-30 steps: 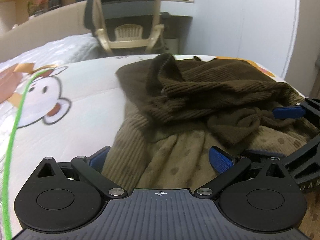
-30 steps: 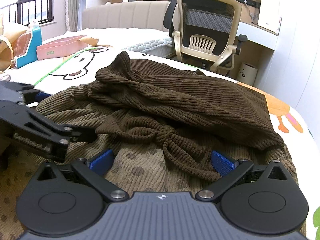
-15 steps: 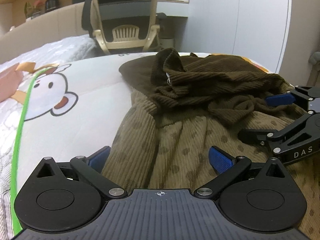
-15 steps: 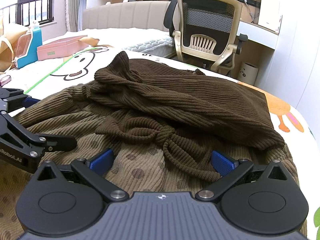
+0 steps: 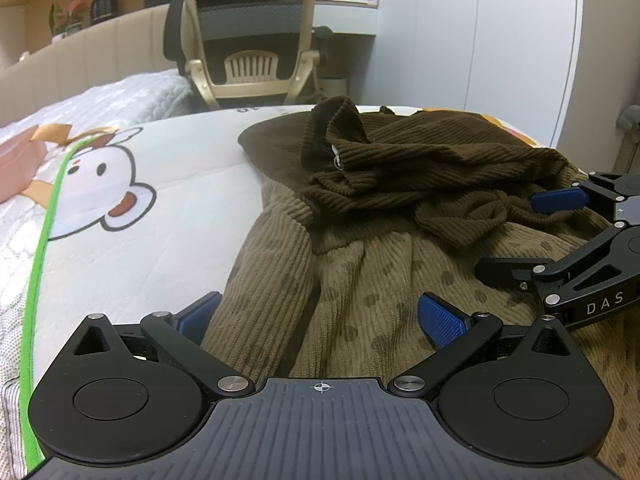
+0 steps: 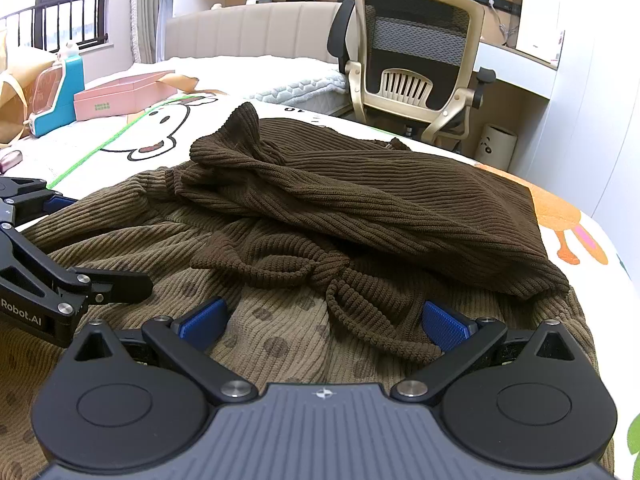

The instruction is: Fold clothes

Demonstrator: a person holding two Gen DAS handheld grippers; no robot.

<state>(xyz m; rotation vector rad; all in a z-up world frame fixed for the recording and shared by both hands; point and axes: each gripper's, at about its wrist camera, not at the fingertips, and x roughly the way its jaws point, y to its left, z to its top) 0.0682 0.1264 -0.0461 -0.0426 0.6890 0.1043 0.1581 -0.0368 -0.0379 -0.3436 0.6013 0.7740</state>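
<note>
A dark brown ribbed garment (image 6: 380, 204) (image 5: 420, 168) lies crumpled on a lighter olive corduroy garment with dots (image 6: 280, 340) (image 5: 360, 292), both spread on the bed. My left gripper (image 5: 320, 312) is open low over the olive garment's left edge; it shows at the left of the right wrist view (image 6: 60, 240). My right gripper (image 6: 324, 324) is open over the olive cloth, with a dark brown cord loop (image 6: 360, 312) lying between its blue pads; it shows at the right of the left wrist view (image 5: 540, 236). Neither holds cloth.
A white sheet with cartoon prints (image 5: 140, 208) covers the bed. An office chair (image 6: 412, 64) stands behind the bed by a desk. A pink box (image 6: 124, 94) and a blue item (image 6: 60, 92) lie far left. A white wall is on the right.
My left gripper has drawn back and to the left along the olive garment's edge, so the dark brown garment looks farther. The right gripper has stayed put.
</note>
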